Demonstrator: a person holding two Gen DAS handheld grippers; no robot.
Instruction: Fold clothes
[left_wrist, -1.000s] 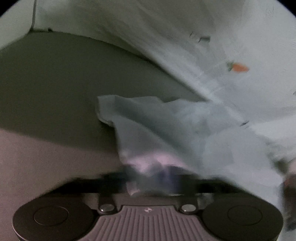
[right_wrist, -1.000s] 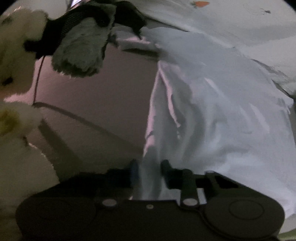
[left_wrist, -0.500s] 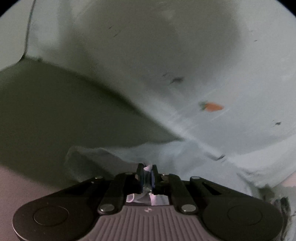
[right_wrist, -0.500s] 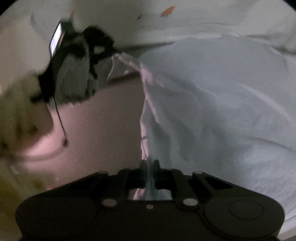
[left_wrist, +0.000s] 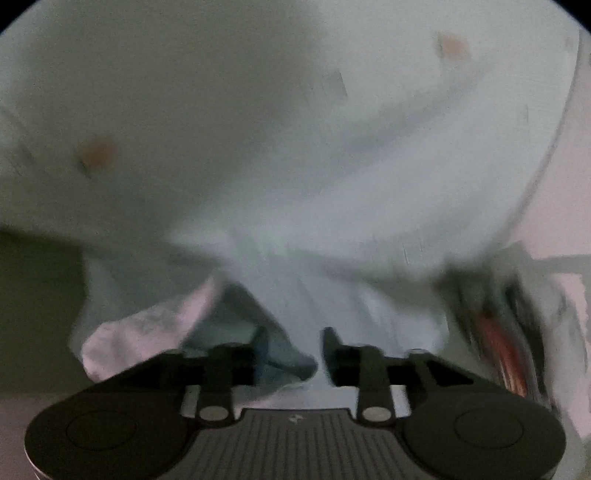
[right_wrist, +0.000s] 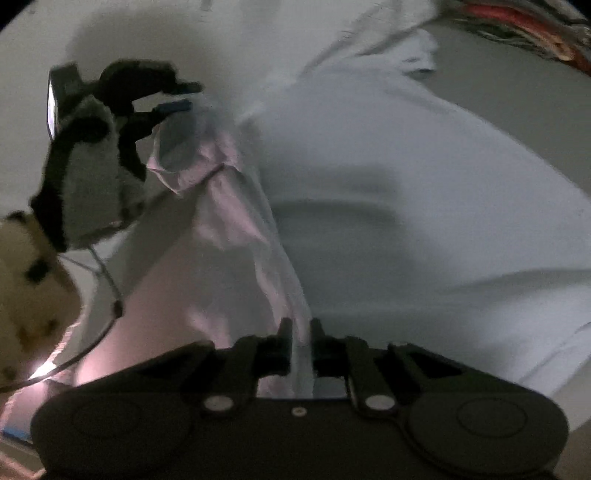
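A pale blue-white garment lies spread ahead in the right wrist view, one edge bunched into a ridge. That ridge runs into my right gripper, which is shut on it. My left gripper stands open, and a loose blue-and-pink corner of the garment hangs just in front of and between its fingers. In the right wrist view the left gripper shows at upper left, its blue-padded fingers apart, with the garment's corner just below them. The image is blurred.
A pale sheet with small orange prints fills the background. A striped red-and-dark bundle lies at the right, also seen as a bundle at top right. A fuzzy grey sleeve, a cream fuzzy sleeve and a thin cable sit at left.
My left gripper has gone from shut on the garment's corner to open, and the corner now hangs loose. Both views have swung across the sheet. The right gripper stays shut on the edge.
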